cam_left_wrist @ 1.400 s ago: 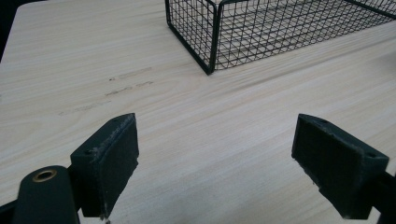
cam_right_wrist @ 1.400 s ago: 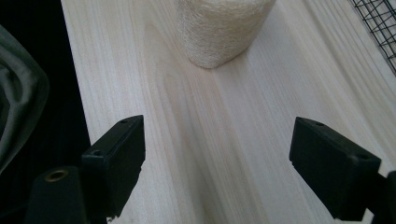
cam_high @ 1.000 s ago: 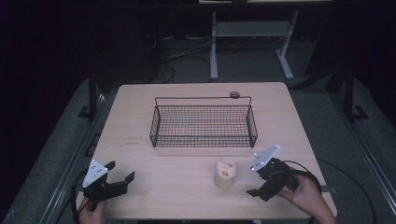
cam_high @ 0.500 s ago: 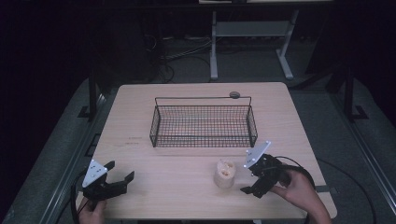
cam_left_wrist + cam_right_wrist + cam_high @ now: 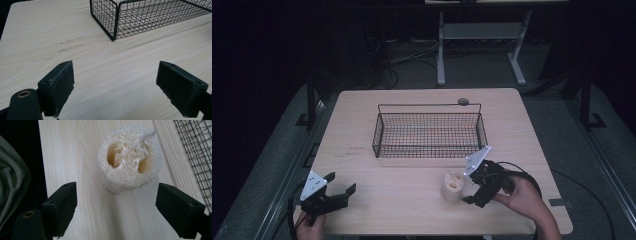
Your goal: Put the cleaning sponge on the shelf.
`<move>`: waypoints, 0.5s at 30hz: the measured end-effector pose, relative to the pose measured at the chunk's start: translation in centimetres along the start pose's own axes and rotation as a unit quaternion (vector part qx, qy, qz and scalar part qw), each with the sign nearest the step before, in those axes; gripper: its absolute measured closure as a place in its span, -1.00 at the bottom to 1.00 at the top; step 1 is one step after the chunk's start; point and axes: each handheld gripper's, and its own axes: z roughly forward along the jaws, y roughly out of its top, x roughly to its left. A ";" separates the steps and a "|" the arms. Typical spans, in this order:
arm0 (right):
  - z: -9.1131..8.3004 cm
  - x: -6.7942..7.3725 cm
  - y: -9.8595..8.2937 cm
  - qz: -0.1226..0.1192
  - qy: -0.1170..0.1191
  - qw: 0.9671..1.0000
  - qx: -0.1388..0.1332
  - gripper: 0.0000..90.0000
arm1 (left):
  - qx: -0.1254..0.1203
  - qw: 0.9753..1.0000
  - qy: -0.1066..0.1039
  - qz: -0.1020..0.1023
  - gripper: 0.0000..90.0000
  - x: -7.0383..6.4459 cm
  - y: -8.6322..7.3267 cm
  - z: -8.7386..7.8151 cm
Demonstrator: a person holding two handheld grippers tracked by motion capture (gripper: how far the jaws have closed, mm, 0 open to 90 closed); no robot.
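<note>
Loofah piece point(image 5: 452, 185) upright on table point(image 5: 412, 200), near front edge, just before wire basket point(image 5: 429, 129). Right gripper point(image 5: 472, 184) jaws wide, just beside loofah, likely approach-to-grasp step. Next: straddle loofah, close. Left gripper point(image 5: 343, 184) wide, empty, well apart

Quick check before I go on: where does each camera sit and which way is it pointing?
High view: above the near edge, looking forward and down on the table; both hands, left gripper, right gripper.
Left gripper view: along its open jaws over bare wood toward the wire basket.
Right gripper view: down past its open jaws at the loofah.
Shared: the basket, in all three.
</note>
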 end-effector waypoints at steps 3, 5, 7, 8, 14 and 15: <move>0.2 -0.1 0.5 -0.003 0.000 1.000 0.005 -0.63 | 0.002 1.000 0.000 0.000 -0.69 0.0 0.0 0.0; 0.4 -0.3 0.7 -0.002 0.002 1.000 0.011 -0.63 | 0.000 1.000 -0.001 0.001 -0.69 0.0 0.0 0.0; 0.6 -0.5 1.0 -0.002 0.001 1.000 0.016 -0.63 | 0.000 1.000 0.000 0.001 -0.69 0.0 0.0 0.0; 0.6 -0.5 1.3 -0.005 0.002 1.000 0.017 -0.63 | 0.000 1.000 0.000 0.001 -0.69 0.0 0.0 0.0; 0.7 -0.7 2.0 -0.009 0.002 1.000 0.015 -0.63 | -0.001 1.000 -0.001 0.001 -0.69 0.0 0.0 0.0; 0.8 -0.7 2.3 -0.010 0.002 1.000 0.017 -0.63 | -0.001 1.000 -0.001 0.000 -0.69 0.0 0.0 0.0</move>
